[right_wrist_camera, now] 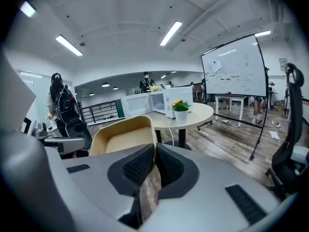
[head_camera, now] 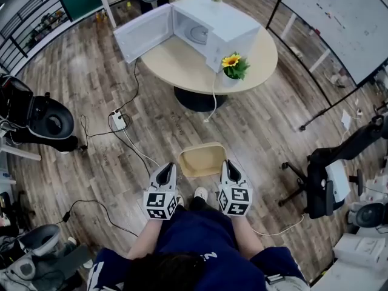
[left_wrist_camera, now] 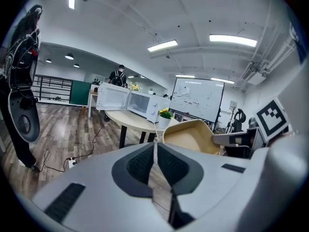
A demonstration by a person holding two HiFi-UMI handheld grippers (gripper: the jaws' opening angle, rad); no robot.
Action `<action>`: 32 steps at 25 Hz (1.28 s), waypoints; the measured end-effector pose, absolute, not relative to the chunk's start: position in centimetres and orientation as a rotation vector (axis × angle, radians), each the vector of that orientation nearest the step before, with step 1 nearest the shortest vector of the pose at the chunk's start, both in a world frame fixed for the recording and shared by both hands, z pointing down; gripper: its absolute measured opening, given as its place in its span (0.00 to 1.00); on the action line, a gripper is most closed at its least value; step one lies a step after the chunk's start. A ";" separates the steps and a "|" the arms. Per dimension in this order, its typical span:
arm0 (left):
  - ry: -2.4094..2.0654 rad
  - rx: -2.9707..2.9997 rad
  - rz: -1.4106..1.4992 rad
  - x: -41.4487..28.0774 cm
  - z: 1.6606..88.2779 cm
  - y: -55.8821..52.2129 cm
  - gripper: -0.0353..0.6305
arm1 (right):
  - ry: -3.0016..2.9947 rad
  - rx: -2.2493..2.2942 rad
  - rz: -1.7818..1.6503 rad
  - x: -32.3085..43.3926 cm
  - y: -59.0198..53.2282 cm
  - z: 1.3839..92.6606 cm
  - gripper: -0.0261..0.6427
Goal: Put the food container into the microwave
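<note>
Our left claw (head_camera: 169,167) and right claw (head_camera: 226,164) are pinching the food container (head_camera: 202,160). We are trying to hold it flat for the microwave (head_camera: 212,29).

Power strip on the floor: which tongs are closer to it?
Left. The left tongs are nearer the power strip, which lies ahead to their left; the right tongs hold the food container on its far side.

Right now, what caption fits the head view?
Left tool and right tool hold a beige food container, facing the open microwave on a round table.
</note>
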State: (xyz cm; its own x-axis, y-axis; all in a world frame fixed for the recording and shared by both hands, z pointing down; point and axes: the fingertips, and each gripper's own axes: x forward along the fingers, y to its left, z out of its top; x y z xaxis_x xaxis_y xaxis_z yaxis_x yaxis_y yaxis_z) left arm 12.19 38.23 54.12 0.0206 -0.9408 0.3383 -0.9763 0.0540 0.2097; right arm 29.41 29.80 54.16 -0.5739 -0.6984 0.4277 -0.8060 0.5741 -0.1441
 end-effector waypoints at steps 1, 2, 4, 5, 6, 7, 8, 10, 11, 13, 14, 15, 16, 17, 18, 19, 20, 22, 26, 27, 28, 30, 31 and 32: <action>-1.948 1.923 0.116 12.4 54.1 38.2 0.10 | -2.487 1.230 0.475 29.6 29.7 54.2 0.08; -1.938 1.924 0.108 12.7 54.1 38.1 0.22 | -2.490 1.230 0.482 29.8 29.5 54.2 0.08; -1.919 1.930 0.103 13.1 54.1 37.8 0.49 | -2.491 1.228 0.482 30.1 29.0 54.3 0.08; -1.918 1.937 0.110 13.2 54.0 37.6 0.55 | -2.489 1.228 0.478 30.3 28.6 54.3 0.08; -1.927 1.945 0.119 13.3 53.8 37.4 0.59 | -2.487 1.229 0.475 30.4 28.2 54.4 0.08; -1.941 1.954 0.128 13.3 53.5 37.2 0.63 | -2.488 1.229 0.475 30.6 27.8 54.4 0.08; -1.956 1.963 0.132 13.4 53.2 37.0 0.65 | -2.490 1.227 0.476 30.6 27.4 54.5 0.08; -1.971 1.981 0.125 13.6 52.7 36.5 0.67 | -2.500 1.212 0.475 30.6 26.6 54.5 0.08; -1.972 1.987 0.124 13.8 52.5 36.2 0.67 | -2.505 1.202 0.473 30.6 26.3 54.5 0.08; -1.980 1.997 0.141 14.3 52.3 35.7 0.67 | -2.514 1.182 0.474 30.6 25.8 54.5 0.08; -1.988 2.003 0.154 14.5 52.2 35.4 0.67 | -2.517 1.173 0.477 30.6 25.5 54.6 0.08; -1.997 2.007 0.163 14.6 52.1 35.1 0.67 | -2.519 1.166 0.480 30.7 25.2 54.7 0.08; -2.004 2.005 0.171 14.7 52.1 34.9 0.67 | -2.517 1.158 0.480 30.7 25.0 54.9 0.08; -2.004 1.999 0.177 14.7 52.3 34.8 0.67 | -2.513 1.151 0.481 30.8 24.8 55.1 0.08; -1.995 1.992 0.183 14.8 52.5 34.7 0.67 | -2.506 1.145 0.482 30.9 24.7 55.3 0.08; -1.979 1.988 0.187 14.8 52.8 34.6 0.67 | -2.498 1.140 0.485 30.9 24.6 55.6 0.08; -1.959 1.986 0.190 14.8 53.1 34.5 0.67 | -2.490 1.137 0.487 30.9 24.5 55.8 0.08; -1.936 1.986 0.199 14.4 53.5 33.9 0.67 | -2.478 1.138 0.492 30.5 24.1 56.1 0.08; -1.933 1.991 0.219 12.2 54.4 31.8 0.67 | -2.463 1.195 0.519 29.4 22.6 56.6 0.08; -1.927 1.996 0.221 11.5 54.5 31.1 0.67 | -2.455 1.217 0.532 29.0 22.0 56.8 0.08; -1.919 2.001 0.220 10.6 54.6 30.3 0.67 | -2.445 1.238 0.545 28.6 21.4 57.0 0.08; -1.902 2.007 0.210 8.7 54.5 28.6 0.67 | -2.426 1.269 0.559 27.3 20.2 57.1 0.08; -1.894 2.007 0.204 7.6 54.5 27.5 0.67 | -2.418 1.282 0.560 26.5 19.3 57.0 0.08; -1.884 2.008 0.203 6.5 54.6 26.3 0.67 | -2.412 1.293 0.559 25.7 18.3 56.9 0.08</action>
State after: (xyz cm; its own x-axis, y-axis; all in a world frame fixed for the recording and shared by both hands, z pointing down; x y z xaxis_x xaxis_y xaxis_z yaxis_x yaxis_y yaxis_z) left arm 6.51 26.29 54.58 0.0915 -0.9299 0.3564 -0.9843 -0.0303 0.1736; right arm 25.66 18.26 56.93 -0.5240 -0.7071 0.4748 -0.8439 0.5064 -0.1771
